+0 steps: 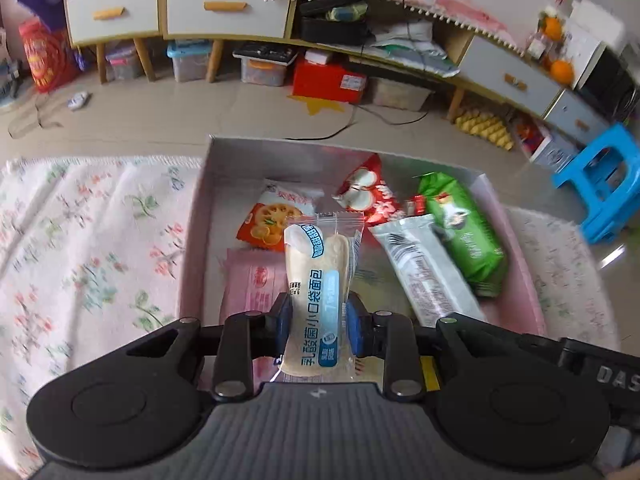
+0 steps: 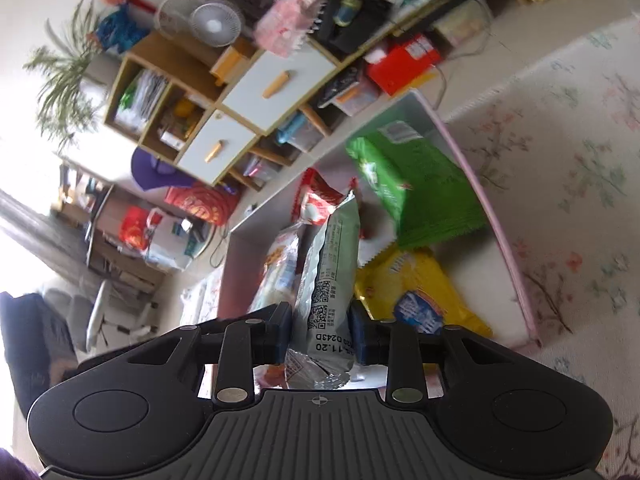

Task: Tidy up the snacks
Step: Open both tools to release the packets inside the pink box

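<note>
Left gripper (image 1: 318, 322) jaws closed on a clear-and-pale-blue plastic bread packet (image 1: 320, 292), pinched at its lower half between blue pads. Packet's long axis runs straight away from the camera, crimped end pointing forward, held above the shallow pink-rimmed cardboard box (image 1: 192, 240). Vertical print reads "乳酸菌小口袋面包"; a pale, oblong bun shows through the film.

Right gripper (image 2: 320, 330) jaws closed on a silver-grey foil snack bar (image 2: 330, 280), long axis also pointing away from the camera, far end tipped slightly right. Back label faces the camera: QR code, fine print, date stamp partly legible, ending "11.20". Foil crinkled at the near crimp. It is held over the same box; in the left wrist view it (image 1: 424, 268) lies diagonally to the right of the bread packet.

In the box: glossy green pillow packet (image 1: 464, 228), red packet with white rounds (image 1: 370, 192), orange packet showing lotus-root slices (image 1: 272, 216), flat pink packet (image 1: 252, 284), yellow packet with blue panel (image 2: 416, 300); their writing is blurred. Box sits on a floral fringed cloth (image 1: 88, 248).
</note>
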`<state>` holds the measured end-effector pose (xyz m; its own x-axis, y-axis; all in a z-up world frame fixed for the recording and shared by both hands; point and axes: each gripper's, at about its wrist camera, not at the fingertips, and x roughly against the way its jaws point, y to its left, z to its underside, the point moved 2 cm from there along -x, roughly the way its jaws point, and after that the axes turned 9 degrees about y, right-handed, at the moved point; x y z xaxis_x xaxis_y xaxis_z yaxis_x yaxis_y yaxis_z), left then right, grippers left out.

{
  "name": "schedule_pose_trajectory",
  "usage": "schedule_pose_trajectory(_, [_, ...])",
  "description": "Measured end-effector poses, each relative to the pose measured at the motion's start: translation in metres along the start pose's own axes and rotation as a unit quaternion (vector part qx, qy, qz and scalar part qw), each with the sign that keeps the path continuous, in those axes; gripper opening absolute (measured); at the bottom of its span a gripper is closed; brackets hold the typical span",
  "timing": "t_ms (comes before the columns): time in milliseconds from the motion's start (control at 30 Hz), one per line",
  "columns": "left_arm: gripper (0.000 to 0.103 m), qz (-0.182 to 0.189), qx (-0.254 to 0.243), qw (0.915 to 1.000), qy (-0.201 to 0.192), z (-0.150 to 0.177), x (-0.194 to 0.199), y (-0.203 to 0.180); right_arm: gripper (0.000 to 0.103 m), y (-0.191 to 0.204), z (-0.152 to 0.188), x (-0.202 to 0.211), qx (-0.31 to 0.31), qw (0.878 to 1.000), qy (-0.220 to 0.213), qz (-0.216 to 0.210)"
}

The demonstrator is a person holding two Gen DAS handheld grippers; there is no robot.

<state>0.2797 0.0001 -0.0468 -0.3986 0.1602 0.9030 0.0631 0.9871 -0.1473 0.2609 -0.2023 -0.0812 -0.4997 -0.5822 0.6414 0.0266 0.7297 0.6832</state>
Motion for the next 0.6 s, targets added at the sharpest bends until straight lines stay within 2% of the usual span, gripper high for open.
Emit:
schedule_pose_trajectory(133, [0.026, -0.006, 0.000, 0.9999, -0.009, 0.005, -0.001, 0.000, 0.030, 0.010, 0.005, -0.006, 0.045, 0.998, -0.003, 0.049])
schedule_pose_trajectory(233, [0.028, -0.017, -0.023, 0.9994, -0.020, 0.011, -0.001, -0.005, 0.031, 0.014, 0.007, -0.004, 0.050, 0.997, -0.002, 0.052])
schedule_pose_trajectory(300, [0.031, -0.012, -0.020, 0.9994, -0.027, 0.011, 0.002, -0.006, 0.033, 0.015, 0.007, -0.002, 0.051, 0.997, -0.006, 0.055])
schedule_pose_trajectory(333, [0.033, -0.007, -0.017, 0.9993, -0.034, 0.011, 0.004, -0.005, 0.034, 0.016, 0.006, 0.000, 0.053, 0.997, -0.008, 0.056])
schedule_pose_trajectory(400, [0.045, 0.006, -0.018, 0.9987, -0.048, 0.013, 0.011, -0.004, 0.040, 0.016, 0.004, 0.003, 0.048, 0.998, -0.007, 0.051])
schedule_pose_trajectory(467, [0.054, 0.013, -0.016, 0.9980, -0.059, 0.013, 0.018, -0.005, 0.055, 0.017, 0.003, 0.010, 0.047, 0.998, -0.013, 0.043])
schedule_pose_trajectory(500, [0.059, 0.016, -0.013, 0.9978, -0.063, 0.013, 0.021, -0.005, 0.058, 0.019, 0.002, 0.014, 0.050, 0.998, -0.017, 0.042])
schedule_pose_trajectory(600, [0.064, 0.026, -0.008, 0.9972, -0.069, 0.019, 0.033, -0.006, 0.061, 0.022, 0.001, 0.028, 0.053, 0.997, -0.028, 0.052])
